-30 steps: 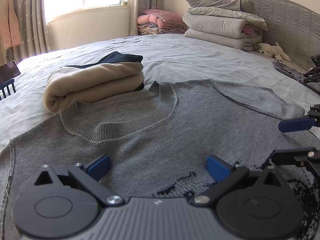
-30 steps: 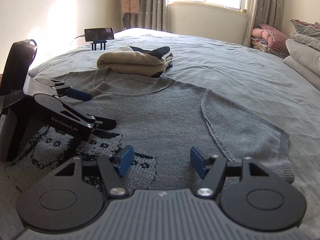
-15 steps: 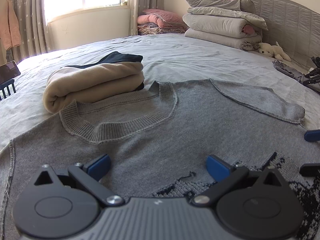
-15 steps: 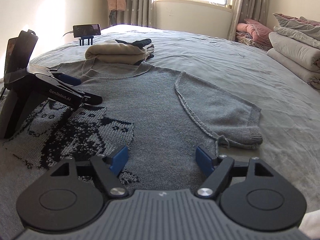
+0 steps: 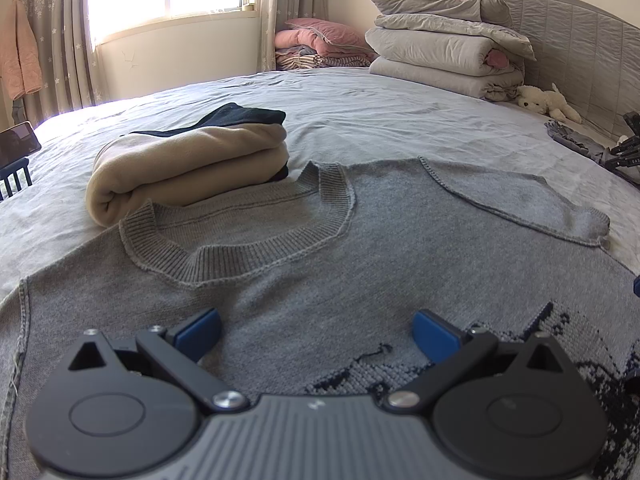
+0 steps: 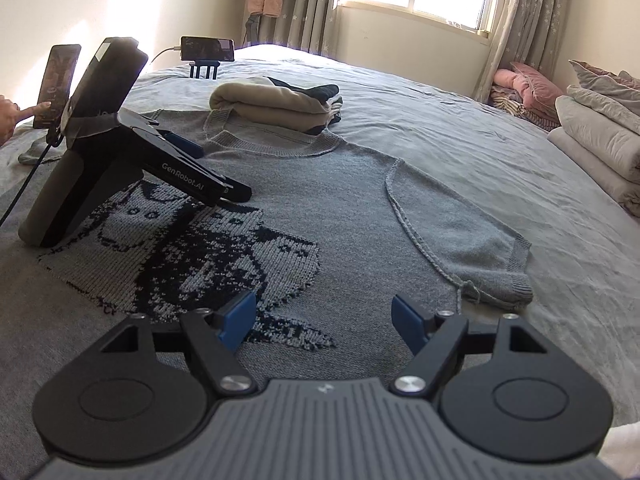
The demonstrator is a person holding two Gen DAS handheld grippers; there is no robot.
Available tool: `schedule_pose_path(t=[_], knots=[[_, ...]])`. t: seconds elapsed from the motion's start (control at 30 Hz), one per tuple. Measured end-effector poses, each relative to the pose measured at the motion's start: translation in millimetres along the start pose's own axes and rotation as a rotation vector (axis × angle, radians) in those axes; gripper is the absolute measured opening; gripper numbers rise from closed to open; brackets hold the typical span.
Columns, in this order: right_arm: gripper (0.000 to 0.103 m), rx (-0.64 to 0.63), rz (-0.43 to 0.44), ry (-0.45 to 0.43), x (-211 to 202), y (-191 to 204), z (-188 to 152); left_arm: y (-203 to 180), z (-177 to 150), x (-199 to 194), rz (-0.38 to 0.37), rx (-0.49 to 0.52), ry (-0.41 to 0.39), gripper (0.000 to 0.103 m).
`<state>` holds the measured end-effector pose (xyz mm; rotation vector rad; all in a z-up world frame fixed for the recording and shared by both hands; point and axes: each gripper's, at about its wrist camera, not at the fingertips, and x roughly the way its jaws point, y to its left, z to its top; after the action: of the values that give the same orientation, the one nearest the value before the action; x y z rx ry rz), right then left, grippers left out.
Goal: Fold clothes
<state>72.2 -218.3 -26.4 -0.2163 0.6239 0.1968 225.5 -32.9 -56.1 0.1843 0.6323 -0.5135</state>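
A grey knit sweater (image 5: 360, 248) with a dark woven picture lies flat, front up, on the bed. One short sleeve (image 6: 460, 240) is spread out beside the body. My left gripper (image 5: 316, 330) rests low over the sweater's chest, open, with only flat knit between its blue pads. From the right wrist view the left gripper (image 6: 210, 170) stands on the picture's left part. My right gripper (image 6: 324, 318) hovers over the sweater's lower part near the sleeve cuff, jaws wide and nothing between them.
A folded beige and navy stack (image 5: 188, 168) lies just past the sweater's collar. Folded quilts (image 5: 444, 52) and a plush toy (image 5: 544, 102) sit by the headboard. Two phones on stands (image 6: 206, 49) (image 6: 56, 80) and a person's hand (image 6: 8, 116) are at the bed's left.
My right gripper has drawn back over the sweater toward its hem, sliding out of the left wrist view, and its jaws have spread a little. The left gripper has not moved.
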Motion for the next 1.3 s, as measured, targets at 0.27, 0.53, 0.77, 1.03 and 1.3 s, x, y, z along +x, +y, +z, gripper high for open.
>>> schedule_pose_path(t=[0.27,0.53,0.77,1.03,1.3], knots=[[0.078,-0.017,-0.011,0.008,5.3,3.6,0.8,0.1,0.0,0.0,0.0,0.0,0.0,0.103],[0.078,-0.073,0.041,-0.02,8.2,25.1,8.2,0.1,-0.1,-0.1,0.0,0.0,0.0,0.103],[0.078,-0.11,0.081,-0.043,10.3,31.3,16.9,0.0,-0.1,-0.4,0.0,0.0,0.0,0.103],[0.08,-0.099,0.186,-0.05,69.7,34.6,58.9,1.8,0.3,-0.2,-0.001,-0.012,0.0,0.103],[0.096,-0.065,0.252,0.038,97.4,10.5,61.5,-0.2,0.6,0.0,0.006,-0.003,0.002,0.103]])
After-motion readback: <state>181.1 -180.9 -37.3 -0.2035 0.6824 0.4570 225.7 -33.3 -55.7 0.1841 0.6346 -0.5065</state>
